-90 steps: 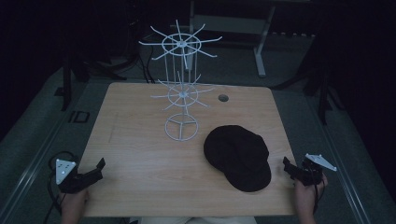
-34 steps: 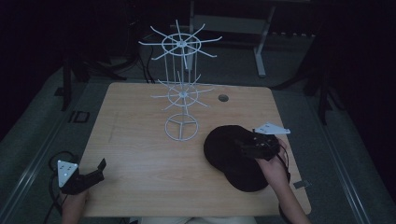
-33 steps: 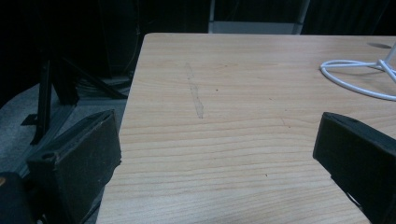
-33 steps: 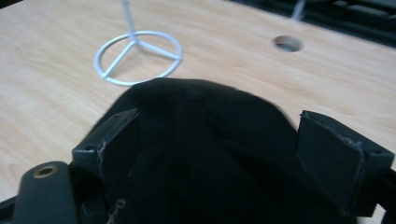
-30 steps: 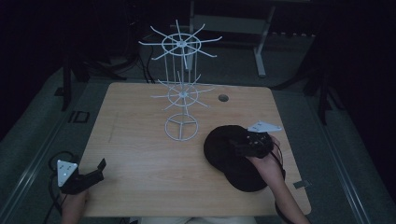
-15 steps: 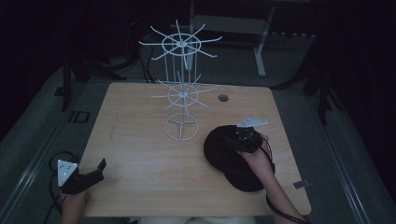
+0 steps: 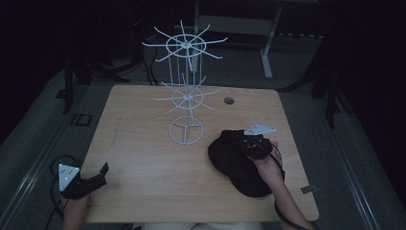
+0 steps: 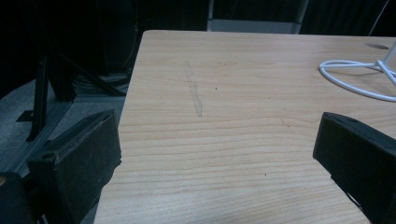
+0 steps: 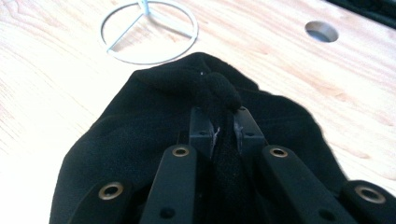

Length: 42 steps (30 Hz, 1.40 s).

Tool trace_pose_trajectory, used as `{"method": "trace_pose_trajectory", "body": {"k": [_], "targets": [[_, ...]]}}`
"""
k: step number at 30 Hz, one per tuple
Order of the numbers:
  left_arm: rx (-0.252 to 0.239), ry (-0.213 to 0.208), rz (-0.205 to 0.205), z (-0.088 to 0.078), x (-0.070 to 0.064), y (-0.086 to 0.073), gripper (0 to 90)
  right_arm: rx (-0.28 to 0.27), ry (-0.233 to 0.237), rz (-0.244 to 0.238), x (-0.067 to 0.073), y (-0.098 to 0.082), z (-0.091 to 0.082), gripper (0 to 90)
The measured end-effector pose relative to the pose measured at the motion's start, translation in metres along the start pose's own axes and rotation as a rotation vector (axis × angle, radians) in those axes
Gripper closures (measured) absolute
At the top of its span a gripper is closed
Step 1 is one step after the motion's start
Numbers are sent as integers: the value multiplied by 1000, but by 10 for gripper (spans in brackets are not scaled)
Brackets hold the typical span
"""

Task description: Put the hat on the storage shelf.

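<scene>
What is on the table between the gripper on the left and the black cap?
Nothing. In the high view, only bare wooden table lies between the left gripper and the black cap. The white wire rack stands farther back.

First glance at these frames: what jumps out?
The tall white wire rack with spoked tiers, standing at the far middle of the wooden table. Right of its ring base lies a black fabric cap; the right gripper has just closed, pinching a fold of it. The left gripper waits open at the near left edge.

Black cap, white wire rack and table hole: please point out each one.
Black cap (image 9: 140,140), right gripper view, on its crown fabric.
White wire rack (image 7: 186,132), high view, on its base ring.
Table hole (image 9: 321,31), right gripper view, on its opening.
</scene>
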<state>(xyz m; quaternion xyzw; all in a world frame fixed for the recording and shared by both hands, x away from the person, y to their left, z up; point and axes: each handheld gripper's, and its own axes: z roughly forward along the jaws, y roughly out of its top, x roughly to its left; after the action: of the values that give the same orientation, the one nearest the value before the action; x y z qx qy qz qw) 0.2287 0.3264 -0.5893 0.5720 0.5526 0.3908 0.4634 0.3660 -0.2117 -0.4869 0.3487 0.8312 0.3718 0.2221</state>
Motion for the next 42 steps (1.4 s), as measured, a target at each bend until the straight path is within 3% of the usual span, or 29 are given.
{"method": "trace_pose_trajectory", "body": {"k": [8, 23, 32, 35, 37, 42], "targets": [[0, 0, -2, 0, 0, 0, 14, -61, 3, 15, -2, 2, -19, 818], [3, -1, -3, 0, 0, 0, 14, -256, 8, 47, -9, 20, -80, 818], [4, -2, -3, 0, 0, 0, 15, -399, 16, 52, -9, 44, -125, 818], [6, -2, -4, 0, 0, 0, 15, -477, 0, 47, -8, 54, -149, 818], [6, -3, -4, 0, 0, 0, 15, -496, -4, 47, -8, 57, -154, 818], [8, -2, -2, 1, 0, 0, 15, -576, -16, 22, -5, 81, -181, 817]]}}
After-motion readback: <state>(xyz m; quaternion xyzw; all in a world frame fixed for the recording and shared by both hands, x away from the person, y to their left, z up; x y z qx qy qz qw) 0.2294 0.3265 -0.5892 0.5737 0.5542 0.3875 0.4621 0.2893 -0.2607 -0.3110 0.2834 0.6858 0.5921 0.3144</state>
